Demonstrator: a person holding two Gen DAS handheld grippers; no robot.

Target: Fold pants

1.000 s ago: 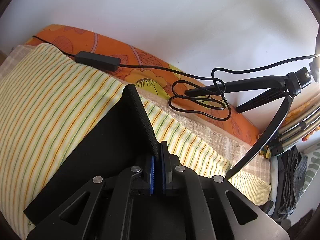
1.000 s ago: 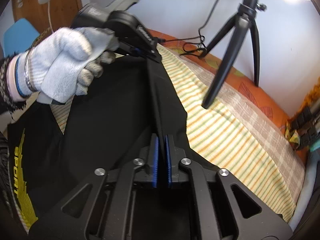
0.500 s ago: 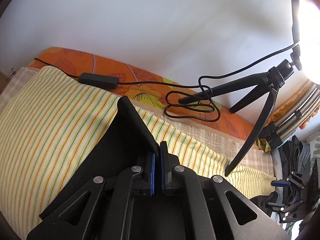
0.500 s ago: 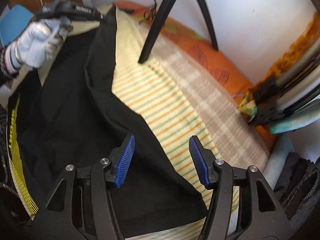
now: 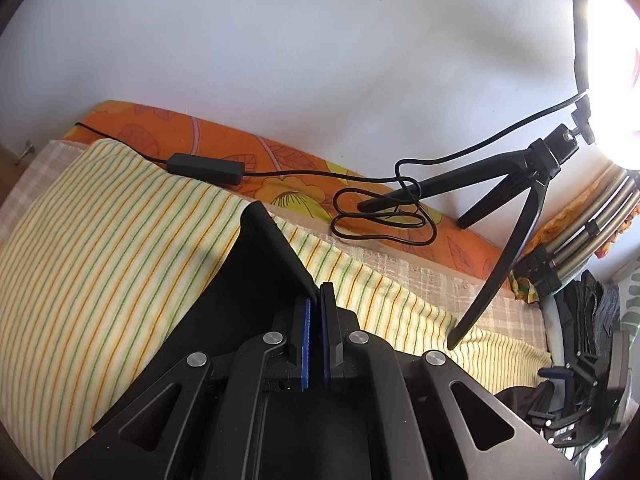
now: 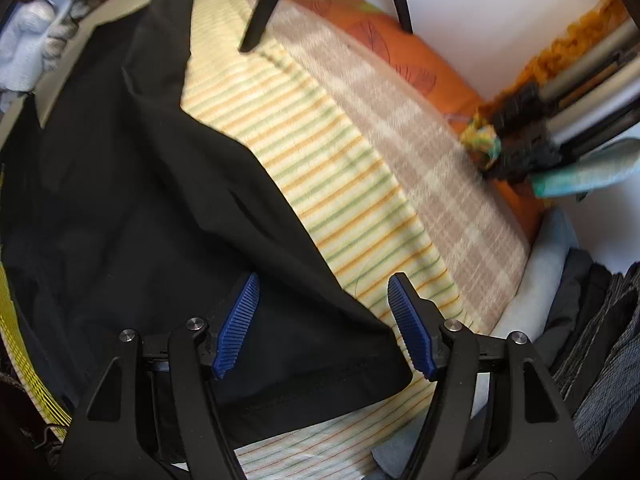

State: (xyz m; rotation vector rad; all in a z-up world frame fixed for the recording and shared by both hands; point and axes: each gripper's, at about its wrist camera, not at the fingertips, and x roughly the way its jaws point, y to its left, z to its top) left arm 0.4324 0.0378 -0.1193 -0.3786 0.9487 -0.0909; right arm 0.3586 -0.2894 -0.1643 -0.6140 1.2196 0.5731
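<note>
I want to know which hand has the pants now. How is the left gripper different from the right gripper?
The left gripper is shut on a raised edge of the black pants; the right gripper is open, holding nothing. The left one lifts its cloth off the striped sheet; the right one hangs above cloth lying flat. Both have blue ribbed pads.

right gripper fingers spread wide above black pants; pants lie flat on striped sheet; tripod leg beyond.
</note>
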